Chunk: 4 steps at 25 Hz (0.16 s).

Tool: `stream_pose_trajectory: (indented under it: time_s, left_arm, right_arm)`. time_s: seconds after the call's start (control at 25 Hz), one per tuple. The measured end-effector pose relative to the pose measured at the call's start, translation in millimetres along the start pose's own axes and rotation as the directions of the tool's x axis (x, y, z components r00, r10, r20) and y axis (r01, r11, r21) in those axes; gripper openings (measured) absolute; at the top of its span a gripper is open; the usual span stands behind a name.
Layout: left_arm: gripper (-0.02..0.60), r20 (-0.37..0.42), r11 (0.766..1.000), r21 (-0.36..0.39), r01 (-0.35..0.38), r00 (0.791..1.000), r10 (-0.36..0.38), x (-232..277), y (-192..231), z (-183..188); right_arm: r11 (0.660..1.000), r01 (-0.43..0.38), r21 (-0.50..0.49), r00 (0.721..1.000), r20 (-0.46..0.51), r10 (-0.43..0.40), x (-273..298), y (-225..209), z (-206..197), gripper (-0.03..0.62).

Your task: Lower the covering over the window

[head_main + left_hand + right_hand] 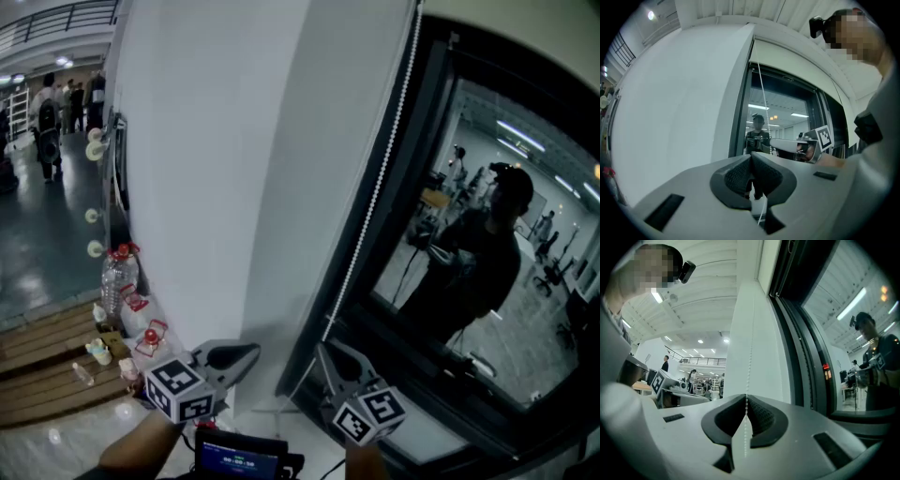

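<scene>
While pinched by right hand-held gripper (746,401), bead chain (749,362) vertical.

I'm holding both level, side by side. My left grey two-jaw gripper with the marker cube (246,354) has its jaws pressed together. My right grey gripper (326,352) is pinching the white bead chain (749,357). My left forearm (141,452) pokes in below.

Two grippers (246,354) (325,351), one bead chain (375,187), one window (487,309), one bottle (114,277)
</scene>
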<state>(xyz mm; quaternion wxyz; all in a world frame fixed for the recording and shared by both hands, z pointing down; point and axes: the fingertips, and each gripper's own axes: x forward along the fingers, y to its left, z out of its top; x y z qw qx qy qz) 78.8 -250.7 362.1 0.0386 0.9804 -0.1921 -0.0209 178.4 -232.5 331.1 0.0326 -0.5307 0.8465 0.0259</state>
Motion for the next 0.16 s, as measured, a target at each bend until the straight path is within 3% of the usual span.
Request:
stream_pose_trajectory:
  time_s: [0.16]
  left_arm:
    - [-0.004, 0.008, 1.0, -0.003, -0.004, 1.0, 0.004, -0.7, 0.3, 2.4]
  right_arm:
    - [1.0, 0.001, -0.002, 1.0, -0.001, -0.001, -0.5, -0.3, 0.5, 0.021]
